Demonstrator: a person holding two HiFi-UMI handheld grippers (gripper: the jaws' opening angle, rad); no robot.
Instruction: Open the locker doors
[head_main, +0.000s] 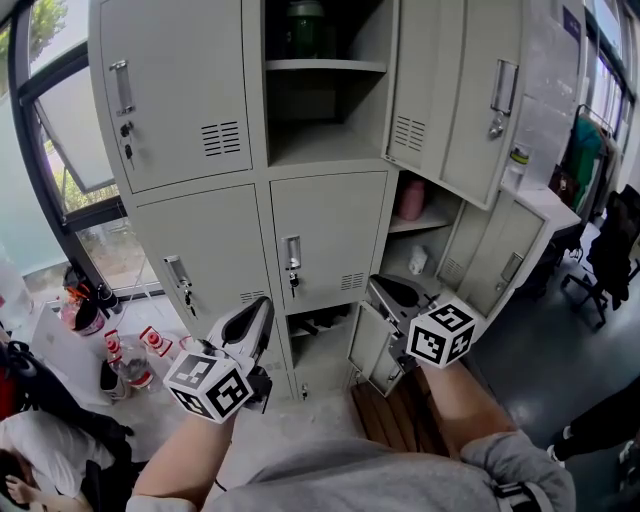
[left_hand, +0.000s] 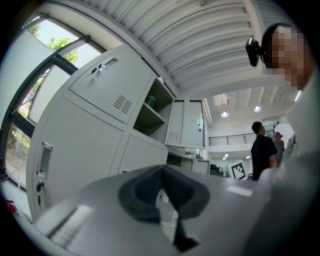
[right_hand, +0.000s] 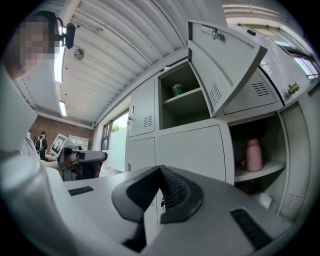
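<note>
A grey locker bank (head_main: 262, 190) fills the head view. Its top-left door (head_main: 175, 90), middle-left door (head_main: 200, 255) and middle centre door (head_main: 325, 235), which has a handle (head_main: 292, 255), are closed. The top centre door (head_main: 445, 90) hangs open to the right. The bottom centre and right-column compartments are open too. My left gripper (head_main: 264, 306) (left_hand: 162, 170) is shut and empty, low in front of the middle-left door. My right gripper (head_main: 376, 287) (right_hand: 160, 167) is shut on nothing, just right of the centre door's lower corner. Neither gripper touches a door.
A pink bottle (head_main: 411, 200) (right_hand: 254, 155) stands in the open right compartment, and a green jar (right_hand: 177, 90) sits on the top shelf. Bottles and cups (head_main: 120, 360) clutter the floor at left. A slatted wooden board (head_main: 400, 415) lies below. A chair (head_main: 610, 250) stands at right.
</note>
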